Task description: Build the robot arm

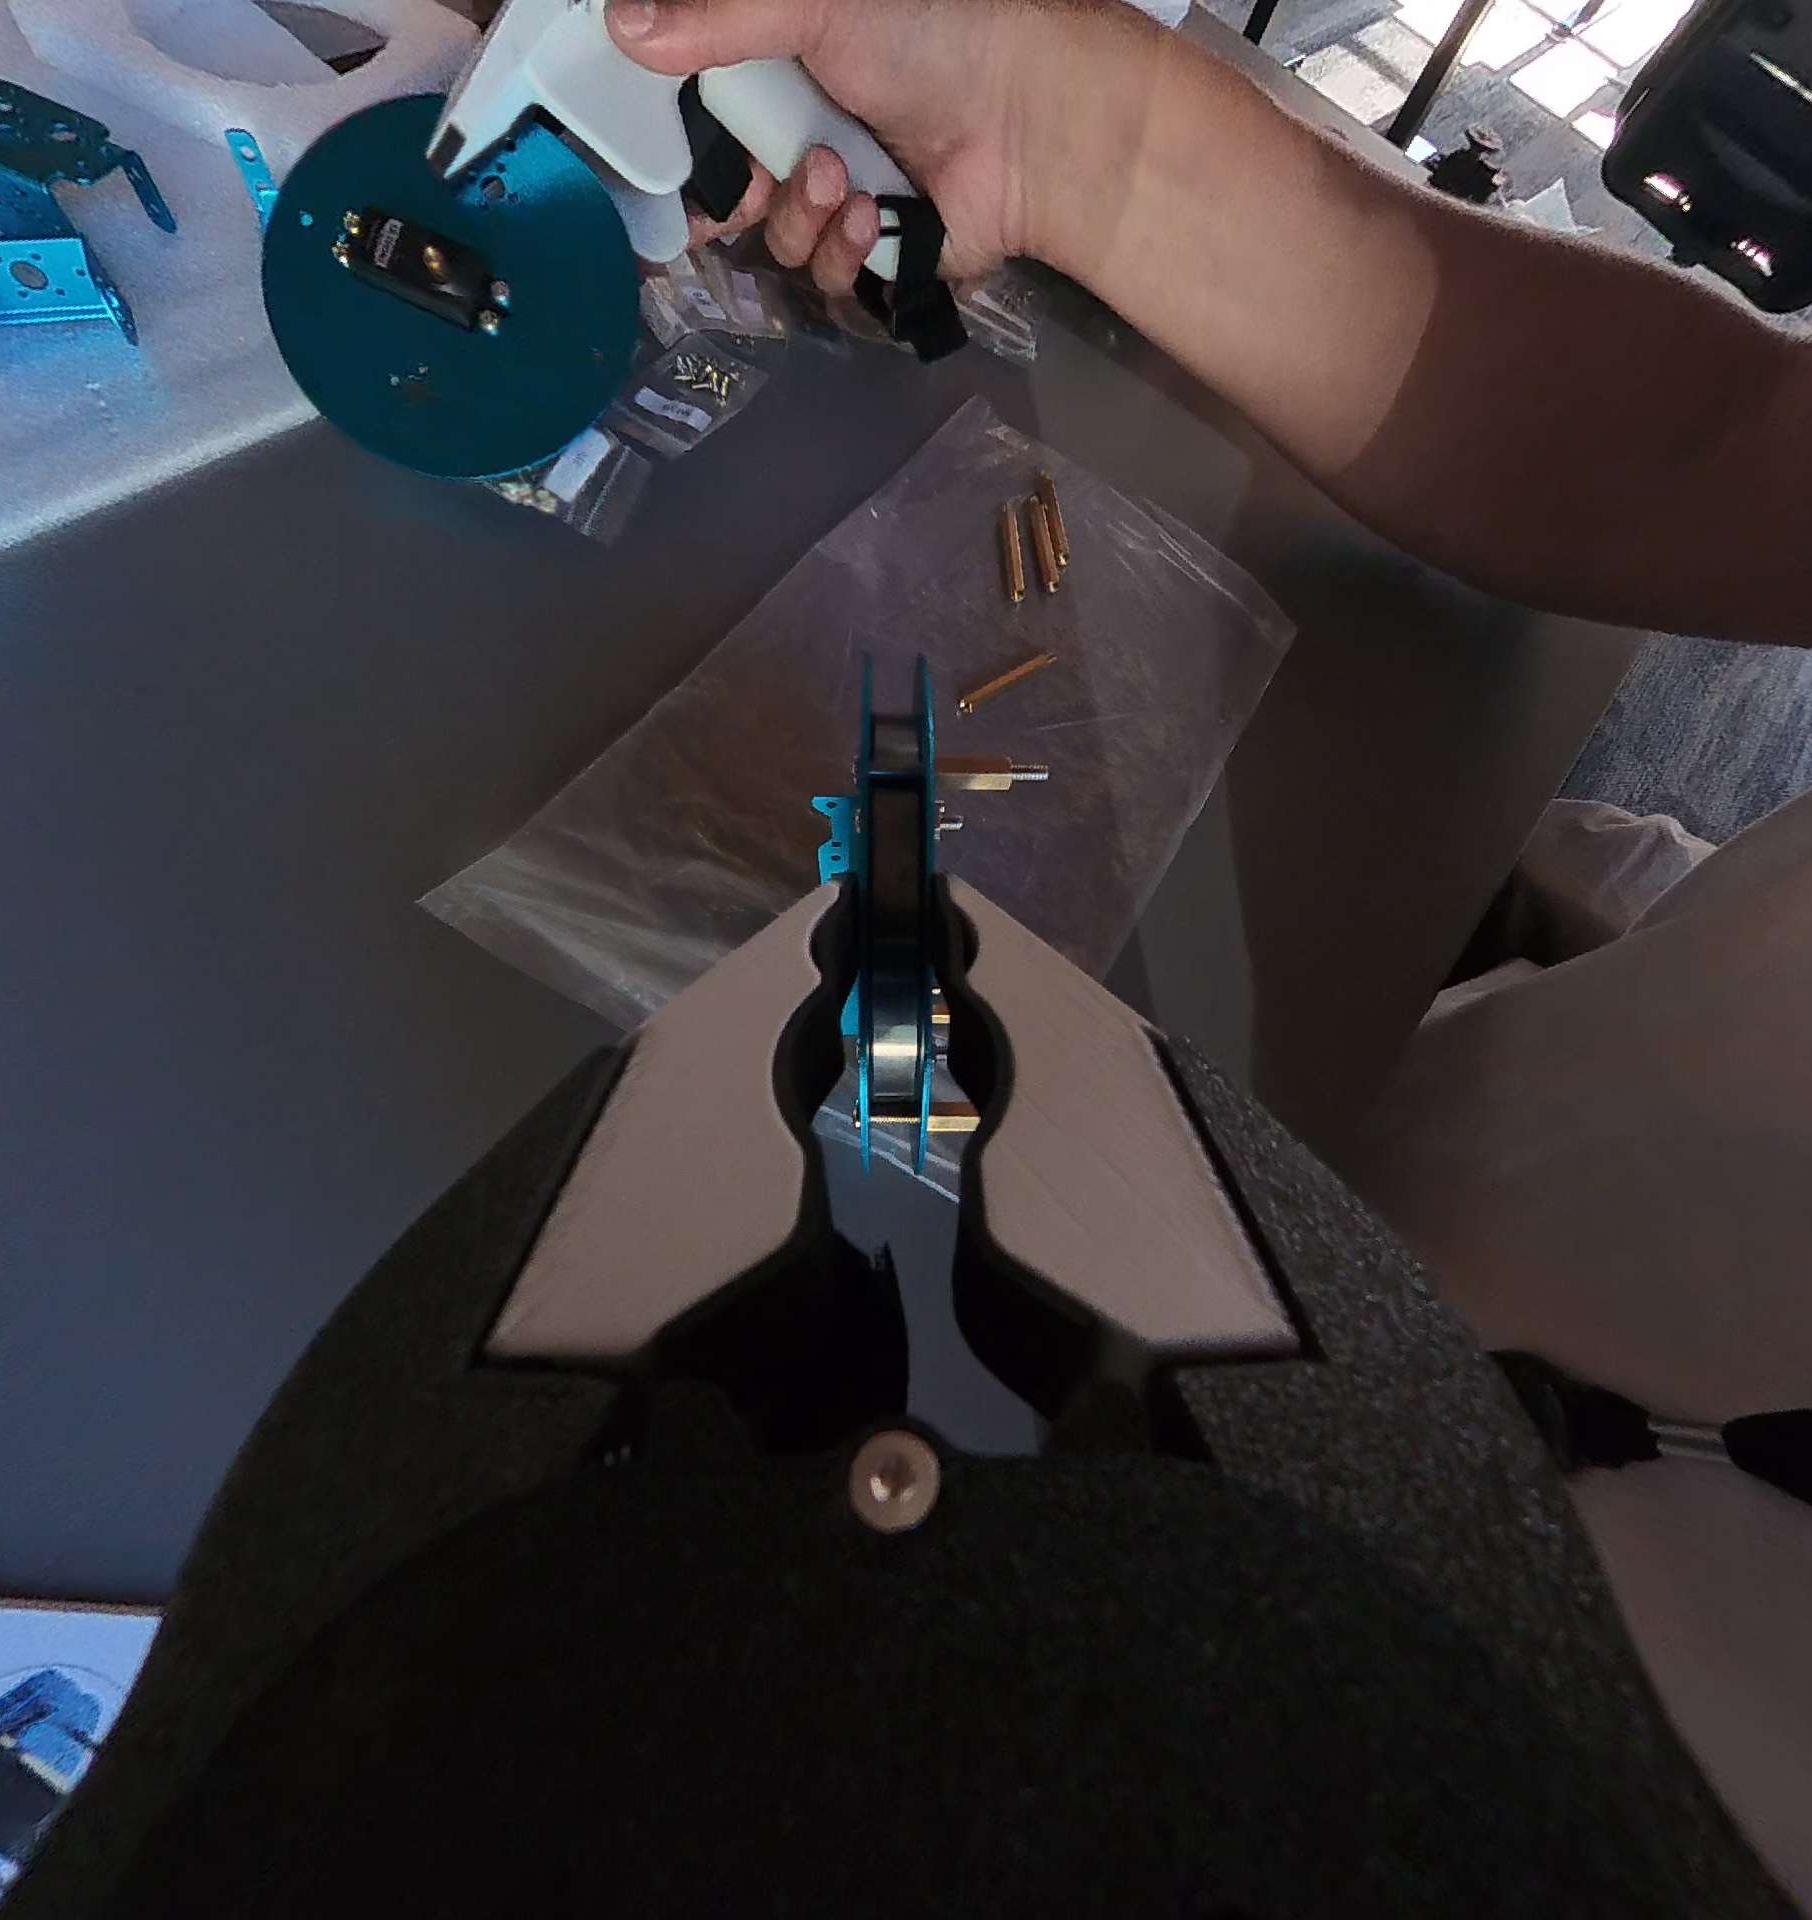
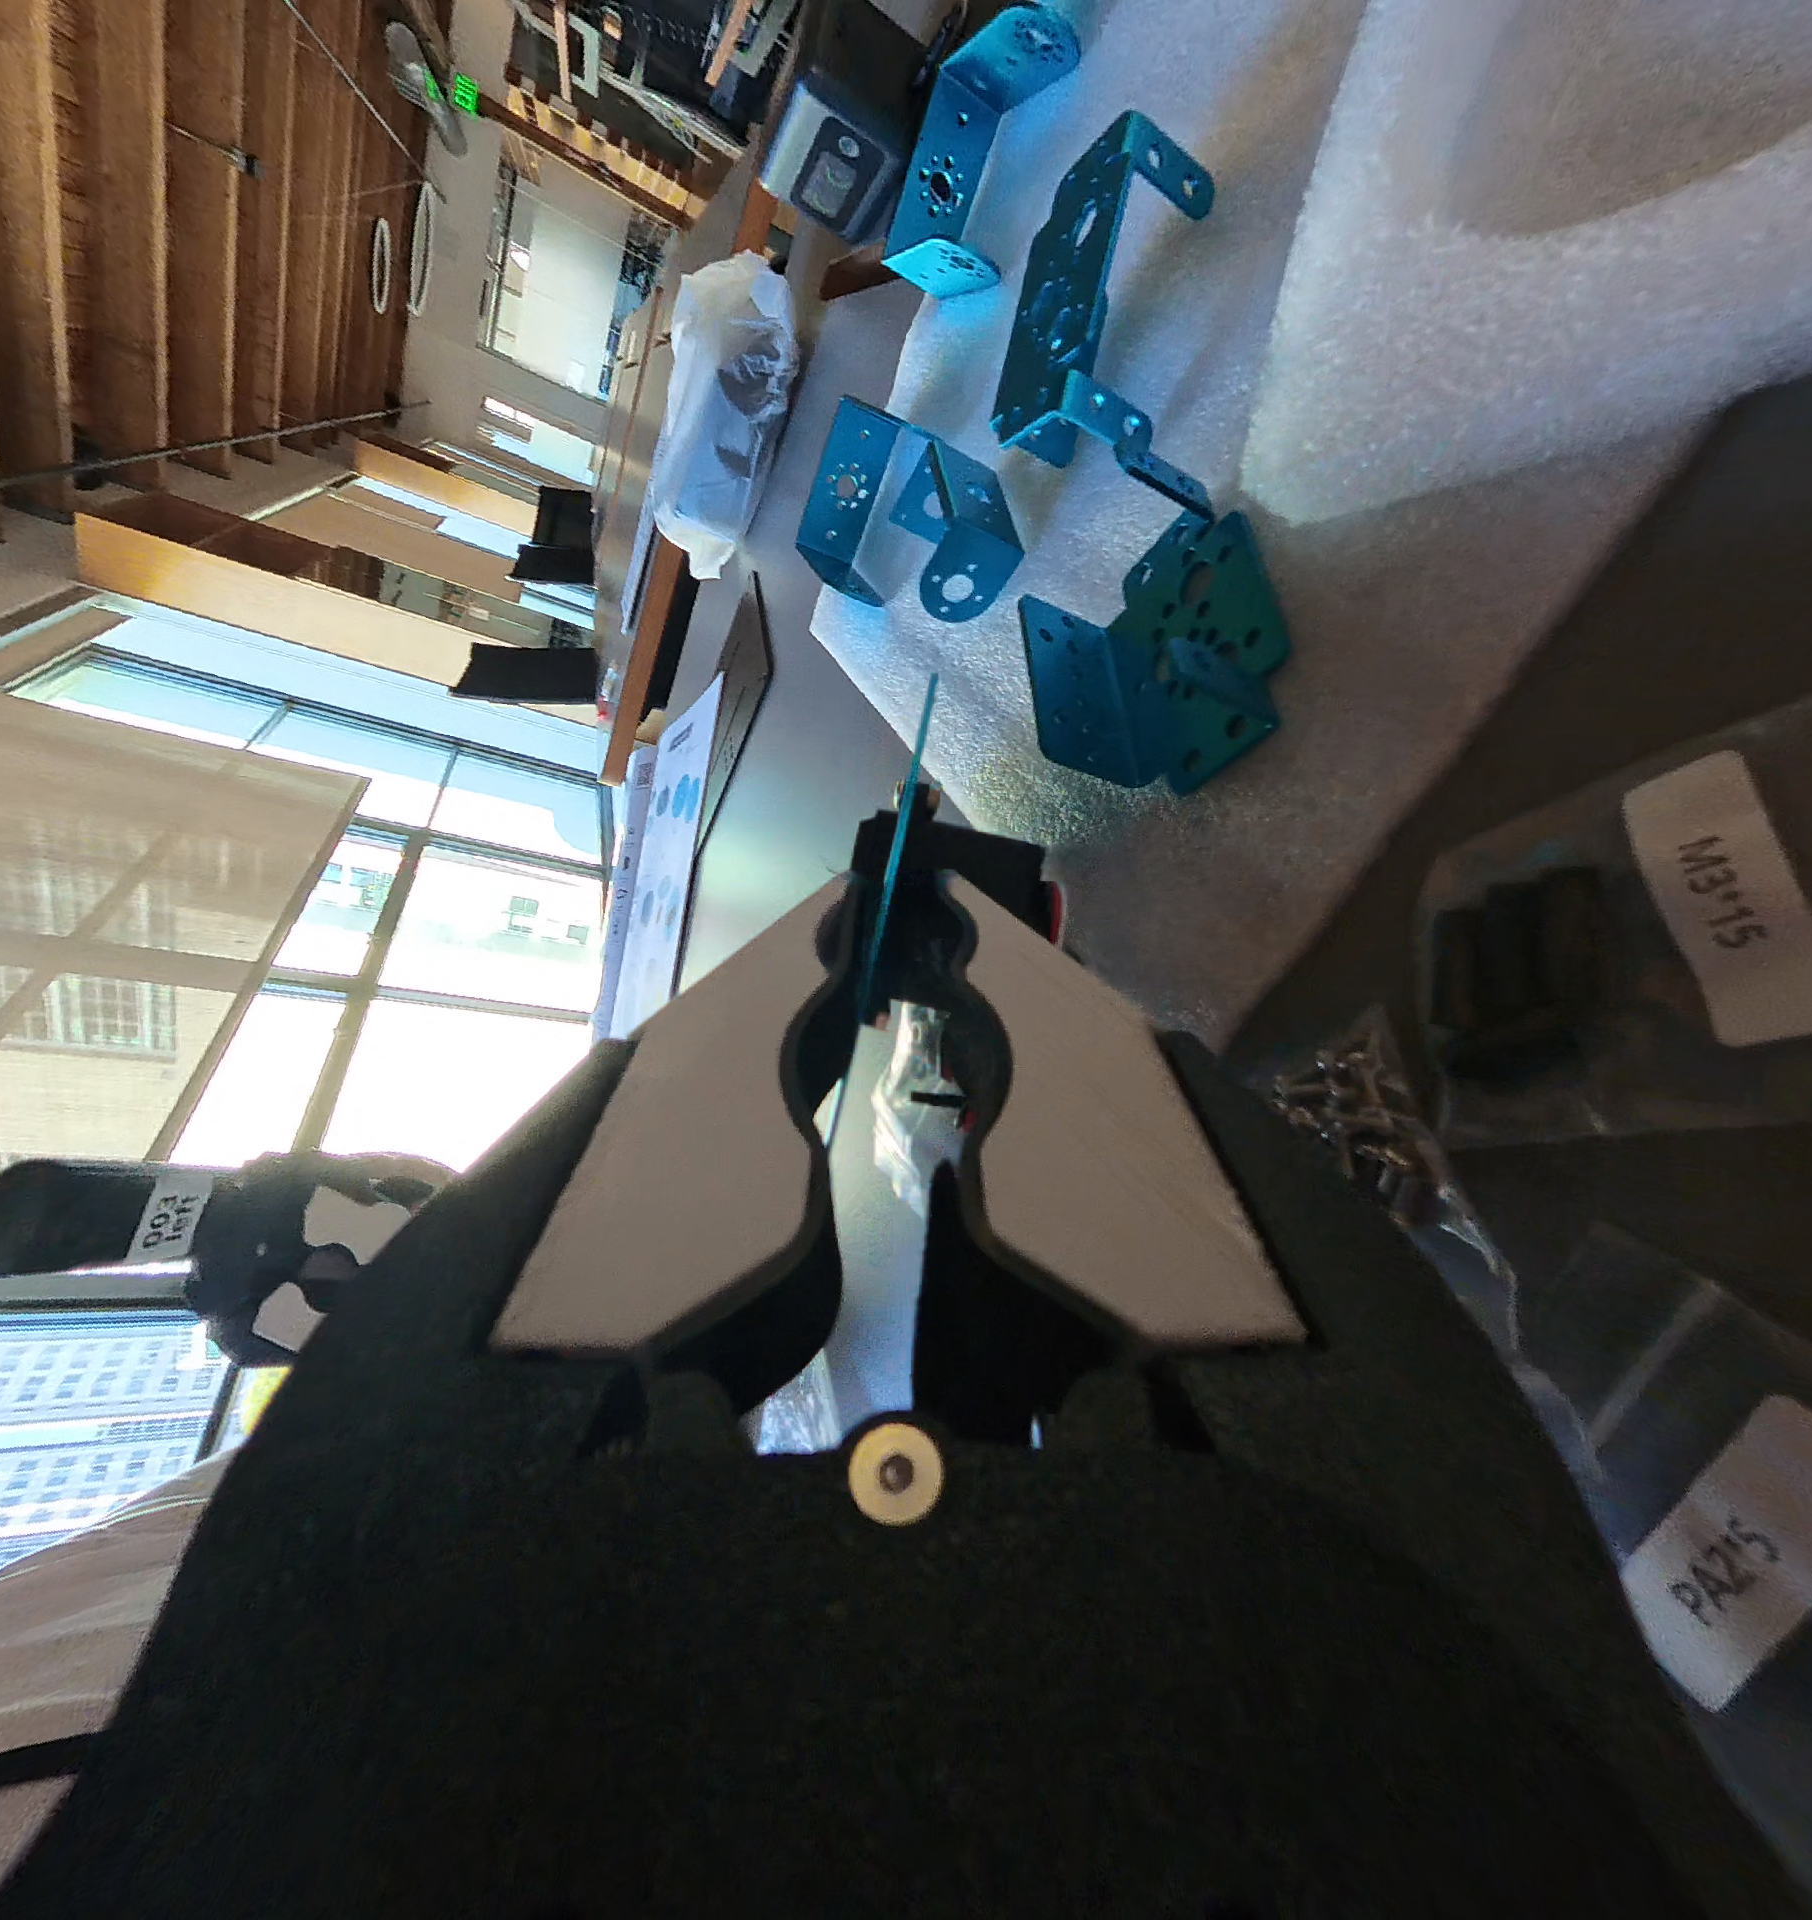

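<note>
At the far left of the left wrist view, blue metal brackets lie on white foam, and just beside them hangs a round blue plate carrying a black servo. The right gripper pinches that plate by its upper edge, a person's hand wrapped round the white handle, forearm reaching in from the right. Its own camera shows the plate edge-on between nearly closed jaws, the view rolled sideways. Small labelled bags of screws lie under the plate on the grey counter.

Toward the middle, the left gripper has its jaws narrowed onto a blue twin-disc assembly, held edge-on above a clear plastic bag, pointing forward and down. Both pieces look stiff, thin and fairly light; smooth anodised rims would likely slip, so gripping flat faces near the hub seems safest. Further right, brass standoffs rest loose on the plastic bag.
</note>
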Action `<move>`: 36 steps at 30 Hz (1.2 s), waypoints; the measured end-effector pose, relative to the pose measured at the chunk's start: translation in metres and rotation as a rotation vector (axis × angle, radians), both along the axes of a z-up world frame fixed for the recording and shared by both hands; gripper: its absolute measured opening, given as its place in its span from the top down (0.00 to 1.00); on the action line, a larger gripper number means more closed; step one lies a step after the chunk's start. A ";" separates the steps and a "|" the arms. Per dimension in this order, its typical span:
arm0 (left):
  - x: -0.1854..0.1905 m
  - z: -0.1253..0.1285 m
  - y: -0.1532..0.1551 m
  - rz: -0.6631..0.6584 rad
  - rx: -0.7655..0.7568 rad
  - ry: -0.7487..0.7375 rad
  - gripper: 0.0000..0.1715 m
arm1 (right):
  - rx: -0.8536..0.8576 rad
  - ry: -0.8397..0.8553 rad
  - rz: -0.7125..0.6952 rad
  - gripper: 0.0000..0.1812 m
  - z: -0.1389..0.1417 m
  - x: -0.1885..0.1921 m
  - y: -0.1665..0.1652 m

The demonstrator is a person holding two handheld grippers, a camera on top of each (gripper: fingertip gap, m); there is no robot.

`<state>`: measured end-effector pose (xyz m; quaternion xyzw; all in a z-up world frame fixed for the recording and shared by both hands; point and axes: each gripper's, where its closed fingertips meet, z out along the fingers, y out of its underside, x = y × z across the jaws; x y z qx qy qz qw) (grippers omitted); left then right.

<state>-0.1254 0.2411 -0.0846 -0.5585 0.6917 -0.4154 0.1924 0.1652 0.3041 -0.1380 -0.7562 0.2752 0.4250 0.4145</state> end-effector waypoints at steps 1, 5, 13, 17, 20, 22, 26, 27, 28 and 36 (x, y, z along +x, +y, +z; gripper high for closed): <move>0.000 0.000 0.001 0.000 -0.004 0.004 0.93 | 0.000 -0.012 0.005 0.94 0.000 0.000 -0.001; 0.001 0.000 0.001 0.004 -0.009 0.011 0.93 | -0.042 -0.166 -0.030 0.90 -0.003 0.008 -0.008; 0.003 -0.001 0.008 0.031 -0.078 0.004 0.93 | -0.082 -0.765 -0.062 0.81 0.043 0.005 -0.050; 0.002 -0.003 0.016 0.035 -0.173 -0.003 0.93 | 0.159 -0.783 0.337 0.80 0.054 -0.120 -0.068; -0.001 -0.004 0.018 -0.010 -0.213 -0.027 0.93 | 0.246 -0.653 0.688 0.69 0.023 -0.217 -0.090; -0.004 -0.005 0.018 -0.056 -0.223 -0.045 0.93 | 0.273 -0.679 0.765 0.69 0.007 -0.239 -0.088; -0.010 -0.008 0.019 -0.101 -0.277 -0.045 0.93 | 0.318 -0.547 0.867 0.76 0.008 -0.268 -0.081; -0.009 -0.008 0.020 -0.094 -0.302 -0.036 0.93 | 0.309 -0.550 0.879 0.78 0.006 -0.271 -0.079; -0.009 -0.009 0.022 -0.082 -0.329 -0.025 0.93 | 0.308 -0.561 0.886 0.78 0.005 -0.271 -0.078; 0.006 0.008 -0.009 -0.083 -0.713 0.077 0.93 | 0.188 -0.211 0.875 0.79 0.057 -0.246 -0.107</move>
